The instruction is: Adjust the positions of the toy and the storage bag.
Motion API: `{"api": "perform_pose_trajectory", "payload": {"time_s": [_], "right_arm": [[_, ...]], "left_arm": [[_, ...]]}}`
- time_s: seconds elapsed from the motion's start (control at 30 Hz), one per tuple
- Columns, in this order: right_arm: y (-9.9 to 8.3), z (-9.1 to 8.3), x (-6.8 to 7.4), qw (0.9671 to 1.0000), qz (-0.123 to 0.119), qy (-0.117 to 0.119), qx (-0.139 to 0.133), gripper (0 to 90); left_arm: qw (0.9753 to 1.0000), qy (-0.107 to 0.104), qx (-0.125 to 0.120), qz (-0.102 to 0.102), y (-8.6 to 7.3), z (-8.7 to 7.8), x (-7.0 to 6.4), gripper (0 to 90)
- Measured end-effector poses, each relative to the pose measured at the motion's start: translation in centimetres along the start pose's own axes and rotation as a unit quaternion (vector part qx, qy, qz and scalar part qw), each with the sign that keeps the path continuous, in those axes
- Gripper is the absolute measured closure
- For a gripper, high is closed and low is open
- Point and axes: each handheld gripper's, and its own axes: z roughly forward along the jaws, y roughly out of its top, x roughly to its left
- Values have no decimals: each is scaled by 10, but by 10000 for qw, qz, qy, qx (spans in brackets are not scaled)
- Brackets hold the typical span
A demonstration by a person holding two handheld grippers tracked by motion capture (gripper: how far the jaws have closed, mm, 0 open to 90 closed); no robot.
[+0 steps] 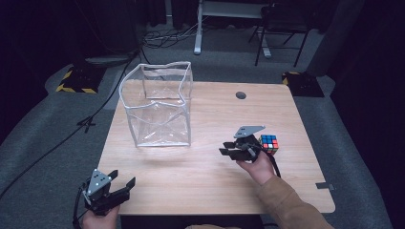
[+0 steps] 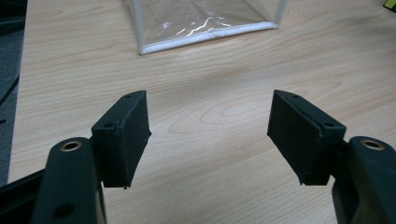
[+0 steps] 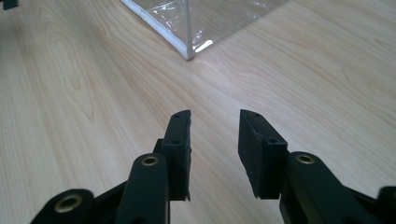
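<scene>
— High view first: where's the cube?
— The puzzle cube [image 1: 269, 143] sits on the table [image 1: 210, 186], right side, just beside the right gripper [image 1: 230, 151] — whether they touch, I can't tell.
— Jaws?
— Right gripper's stand a little apart, holding nothing. Left gripper [image 1: 123, 182], at the near-left edge, has its jaws wide apart over bare wood.
— And the clear bag [image 1: 157, 107]?
— Upright, back-left, well apart from the cube.
</scene>
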Motion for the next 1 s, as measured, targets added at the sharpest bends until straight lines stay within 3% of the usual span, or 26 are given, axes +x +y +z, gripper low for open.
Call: {"api": "perform_pose_trajectory", "payload": {"time_s": [0.2,0.53,0.87,1.0], "right_arm": [[27,18,4,9999,-93,132,-4,668],[71,44,3,9994,-106,158,-289,656],[88,79,7,9994,-186,191,-210,640],[91,88,3,9997,-53,204,-152,680]], "left_arm": [[10000,-22,8,-26,0,4,2,296],[9998,-177,47,-58,2,14,3,291],[9998,-157,62,-57,1,15,5,286],[9997,-215,53,-108,0,15,4,284]]}}
